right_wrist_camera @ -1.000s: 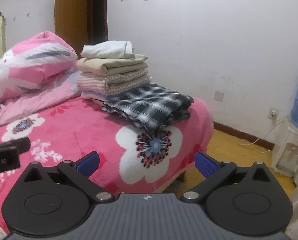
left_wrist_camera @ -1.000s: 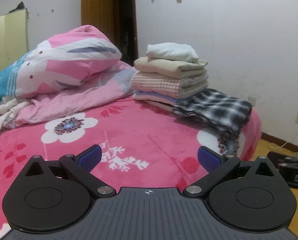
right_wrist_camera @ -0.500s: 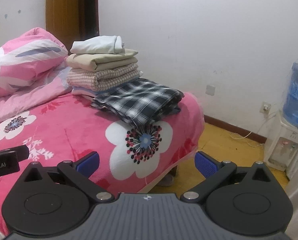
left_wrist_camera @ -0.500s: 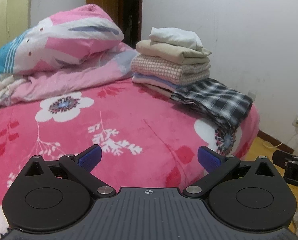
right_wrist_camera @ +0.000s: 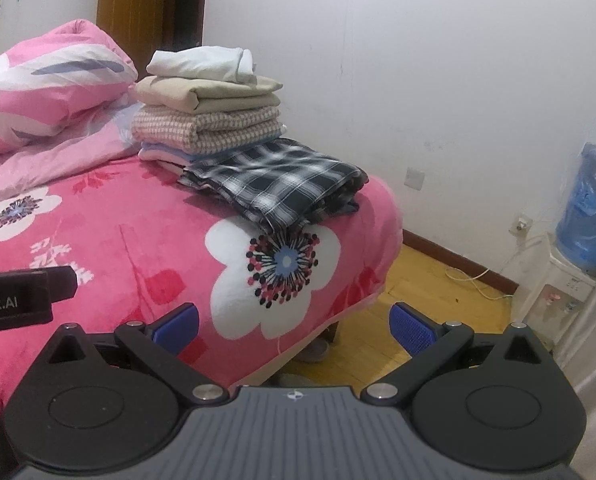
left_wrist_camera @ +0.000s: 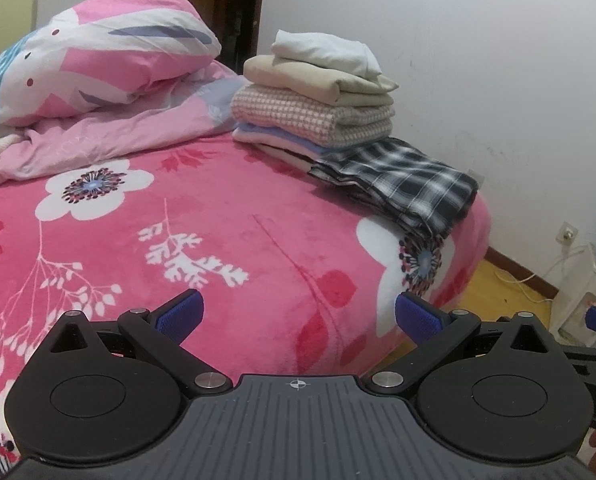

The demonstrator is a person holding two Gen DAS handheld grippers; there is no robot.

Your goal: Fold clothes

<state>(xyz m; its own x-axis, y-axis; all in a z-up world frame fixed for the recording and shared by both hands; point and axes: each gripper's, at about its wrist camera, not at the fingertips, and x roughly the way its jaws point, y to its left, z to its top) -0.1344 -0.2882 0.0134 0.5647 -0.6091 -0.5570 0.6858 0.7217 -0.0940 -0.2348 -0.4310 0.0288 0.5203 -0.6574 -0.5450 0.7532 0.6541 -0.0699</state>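
Plaid shirt (left_wrist_camera: 398, 184) is folded beside the stack (left_wrist_camera: 318, 100) on the bed (left_wrist_camera: 218, 240); you've pulled both grippers, left (left_wrist_camera: 296, 316) and right (right_wrist_camera: 294, 326), back with fingers released and empty, so this one looks finished.

Pink duvet (left_wrist_camera: 110, 80), water dispenser (right_wrist_camera: 578, 240)

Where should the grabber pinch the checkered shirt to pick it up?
Probably the near corner of the checkered shirt, where it droops over the big flower on the blanket. Come from the foot of the bed with the right gripper, jaws open: that edge lies loose, thin and clear of the folded stack.
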